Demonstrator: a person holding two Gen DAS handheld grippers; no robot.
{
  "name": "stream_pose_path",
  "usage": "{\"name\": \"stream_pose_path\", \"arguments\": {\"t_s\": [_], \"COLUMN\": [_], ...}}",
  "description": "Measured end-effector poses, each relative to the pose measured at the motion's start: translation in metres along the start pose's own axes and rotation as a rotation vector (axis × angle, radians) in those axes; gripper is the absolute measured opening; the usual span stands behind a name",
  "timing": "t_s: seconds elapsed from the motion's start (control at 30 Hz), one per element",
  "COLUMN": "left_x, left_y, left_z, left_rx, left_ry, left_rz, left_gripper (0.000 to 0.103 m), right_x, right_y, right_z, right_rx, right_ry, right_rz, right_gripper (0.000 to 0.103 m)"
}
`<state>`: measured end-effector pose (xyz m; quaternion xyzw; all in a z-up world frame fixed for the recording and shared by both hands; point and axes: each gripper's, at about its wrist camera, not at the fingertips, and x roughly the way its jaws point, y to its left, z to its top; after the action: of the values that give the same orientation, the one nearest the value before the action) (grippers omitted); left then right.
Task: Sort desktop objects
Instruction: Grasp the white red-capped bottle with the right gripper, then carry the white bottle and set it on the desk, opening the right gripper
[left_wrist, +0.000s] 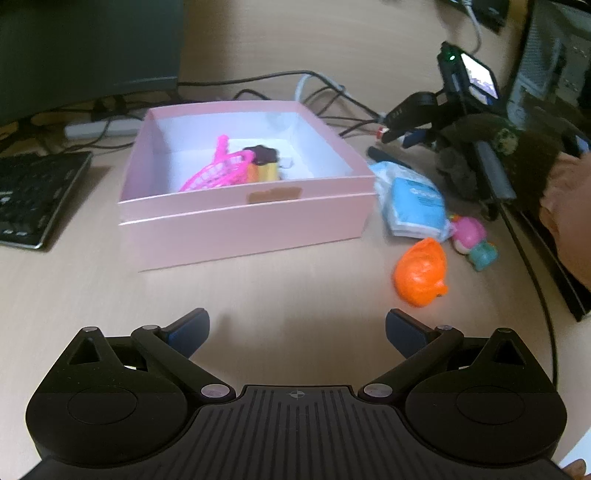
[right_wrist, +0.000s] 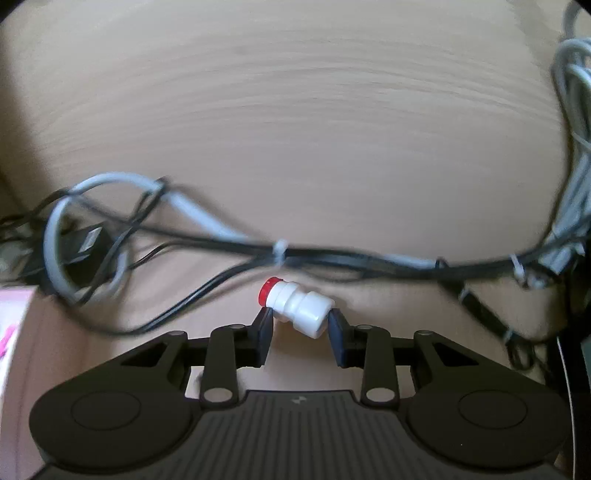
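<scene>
A pink box (left_wrist: 243, 218) sits mid-desk; inside lie a pink toy basket (left_wrist: 218, 170) and a brown-topped toy (left_wrist: 263, 162). To its right lie a blue-white packet (left_wrist: 413, 203), an orange toy (left_wrist: 421, 273) and a pink-teal figure (left_wrist: 472, 240). My left gripper (left_wrist: 295, 332) is open and empty, in front of the box. My right gripper (right_wrist: 300, 325) is shut on a small white bottle with a red cap (right_wrist: 295, 304), held above the desk; it also shows in the left wrist view (left_wrist: 386, 133), to the right behind the box.
A black keyboard (left_wrist: 33, 199) lies left of the box, a monitor (left_wrist: 88, 48) behind it. Tangled black and grey cables (right_wrist: 221, 240) run across the desk behind the box. A dark computer case (left_wrist: 550, 74) stands at the right. The box corner (right_wrist: 13, 321) shows left.
</scene>
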<state>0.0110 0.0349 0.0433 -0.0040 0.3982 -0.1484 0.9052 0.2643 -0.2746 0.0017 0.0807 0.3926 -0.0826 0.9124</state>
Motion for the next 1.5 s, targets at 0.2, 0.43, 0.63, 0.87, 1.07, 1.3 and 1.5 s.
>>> {"name": "stream_pose_path", "arguments": {"t_s": [0.2, 0.43, 0.63, 0.87, 1.07, 1.3, 1.5], "left_x": [0.007, 0.012, 0.017, 0.030, 0.054, 0.062, 0.039], "left_y": [-0.027, -0.060, -0.078, -0.095, -0.105, -0.109, -0.086], "left_z": [-0.004, -0.013, -0.016, -0.007, 0.005, 0.010, -0.008], "left_rx": [0.050, 0.095, 0.110, 0.147, 0.143, 0.188, 0.156], "left_ry": [-0.010, -0.024, -0.030, -0.060, -0.067, -0.049, -0.030], "left_rz": [-0.043, -0.028, 0.001, 0.035, 0.050, 0.078, 0.111], "left_gripper": [0.103, 0.103, 0.103, 0.103, 0.102, 0.066, 0.062], "right_x": [-0.100, -0.195, -0.202, -0.212, -0.231, -0.237, -0.229], "right_y": [0.000, 0.002, 0.007, -0.011, -0.023, -0.022, 0.016], "right_z": [-0.037, -0.123, -0.190, -0.218, -0.252, -0.255, -0.244], "right_rx": [0.053, -0.051, -0.246, -0.178, -0.256, -0.267, -0.453], "right_ry": [-0.127, -0.115, -0.033, -0.054, -0.056, -0.085, -0.183], "right_rz": [0.092, 0.195, 0.205, 0.167, 0.090, 0.083, 0.053], "right_gripper": [0.032, 0.032, 0.032, 0.071, 0.081, 0.082, 0.054]}}
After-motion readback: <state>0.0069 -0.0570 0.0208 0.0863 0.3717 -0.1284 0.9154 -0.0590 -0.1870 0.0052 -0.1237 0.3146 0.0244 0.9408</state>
